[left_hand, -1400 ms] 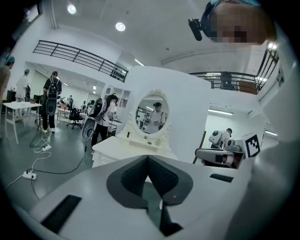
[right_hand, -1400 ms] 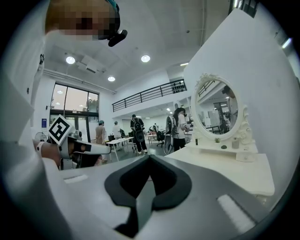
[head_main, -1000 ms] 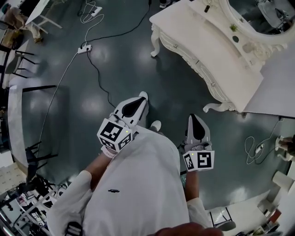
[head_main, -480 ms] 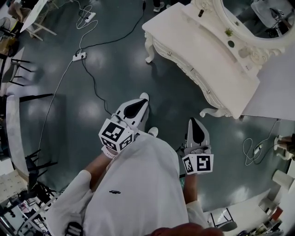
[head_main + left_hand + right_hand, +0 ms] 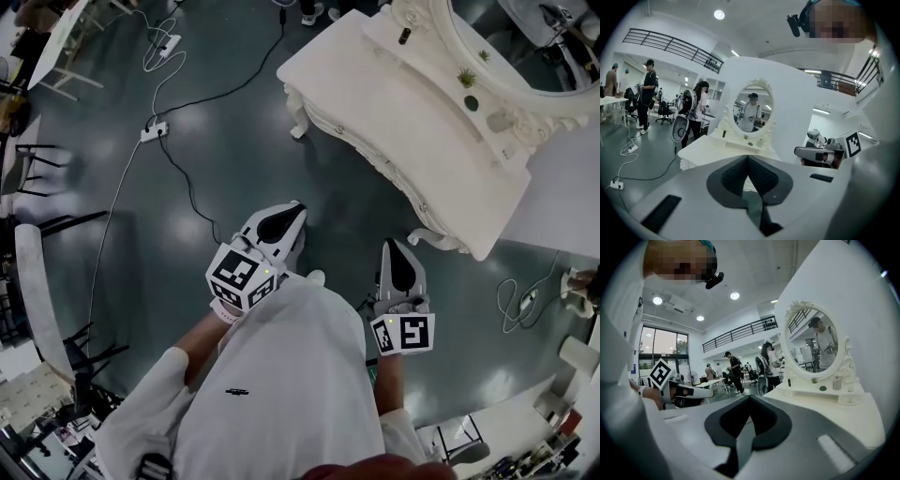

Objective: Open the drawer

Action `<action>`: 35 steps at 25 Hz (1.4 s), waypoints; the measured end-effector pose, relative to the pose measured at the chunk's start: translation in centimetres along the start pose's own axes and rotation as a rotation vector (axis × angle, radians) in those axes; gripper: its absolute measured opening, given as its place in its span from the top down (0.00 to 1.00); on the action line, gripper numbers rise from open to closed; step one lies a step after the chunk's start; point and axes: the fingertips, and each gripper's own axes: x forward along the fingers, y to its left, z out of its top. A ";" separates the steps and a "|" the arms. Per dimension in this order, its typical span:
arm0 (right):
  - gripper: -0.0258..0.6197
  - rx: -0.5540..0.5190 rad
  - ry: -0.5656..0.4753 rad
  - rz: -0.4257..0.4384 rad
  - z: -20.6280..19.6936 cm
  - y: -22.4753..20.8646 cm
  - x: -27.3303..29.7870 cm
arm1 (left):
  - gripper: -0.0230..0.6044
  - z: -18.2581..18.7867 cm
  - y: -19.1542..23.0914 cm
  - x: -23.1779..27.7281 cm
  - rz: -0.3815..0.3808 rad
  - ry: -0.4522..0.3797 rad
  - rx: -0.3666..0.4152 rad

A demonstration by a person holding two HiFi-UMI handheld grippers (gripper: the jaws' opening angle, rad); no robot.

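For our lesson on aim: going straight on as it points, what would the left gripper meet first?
Likely the front of the white dressing table; nothing shows between, but depth is unclear.

Left gripper (image 5: pixel 296 207) fingers (image 5: pixel 732 176) together, right gripper (image 5: pixel 391 245) likewise — both empty

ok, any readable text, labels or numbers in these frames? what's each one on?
No readable text in any view.
Left claw marker cube: black-and-white square pattern, no letters or digits.
Right claw marker cube: same.
Dark mark on the white shirt: too small to read.
Bottle on the dressing table: label, if any, too small.
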 end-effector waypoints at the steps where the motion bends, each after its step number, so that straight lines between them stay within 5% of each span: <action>1: 0.94 0.001 0.000 -0.006 0.4 -0.4 1.0 | 0.95 0.5 0.6 0.8 -0.007 0.003 0.001; 22: 0.94 -0.007 -0.029 -0.042 5.1 -1.9 17.9 | 0.95 8.3 13.1 8.9 -0.072 -0.010 0.007; 35: 0.94 0.025 -0.049 -0.074 5.1 -3.8 19.9 | 0.95 8.8 14.0 12.0 -0.116 0.032 0.028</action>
